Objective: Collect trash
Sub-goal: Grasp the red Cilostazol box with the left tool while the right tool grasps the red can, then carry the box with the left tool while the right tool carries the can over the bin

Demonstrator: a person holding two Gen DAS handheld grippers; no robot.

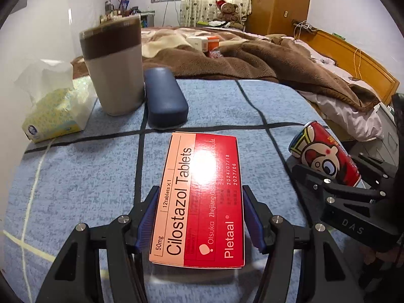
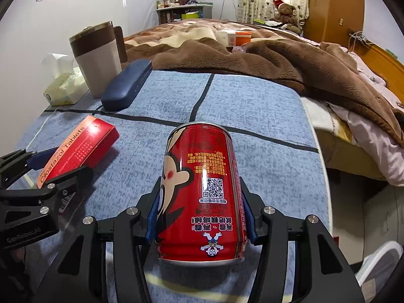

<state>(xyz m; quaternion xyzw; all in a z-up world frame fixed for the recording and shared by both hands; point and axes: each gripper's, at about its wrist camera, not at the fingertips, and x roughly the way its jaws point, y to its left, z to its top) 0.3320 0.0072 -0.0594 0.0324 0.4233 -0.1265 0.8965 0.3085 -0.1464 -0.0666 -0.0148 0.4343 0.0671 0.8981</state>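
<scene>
While the left gripper [image 1: 199, 217] clamps its blue pads on the long sides of the flat red-and-pink cardboard tablet box [image 1: 202, 197], the right gripper [image 2: 202, 209] is clamped on the red printed metal drink can [image 2: 202, 197]. Both sit over the blue mottled cloth-covered table [image 2: 265, 126], the can nearer its curved right edge. Bare cloth lies ahead; a grey-and-brown tumbler [image 1: 113, 65], dark blue oblong case [image 1: 165, 96] and tissue pack [image 1: 55, 111] crowd the far-left corner.

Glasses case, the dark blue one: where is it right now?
The glasses case lies on the blue cloth at the far side, right beside the tumbler on its right, beyond the tablet box in the left wrist view.
</scene>
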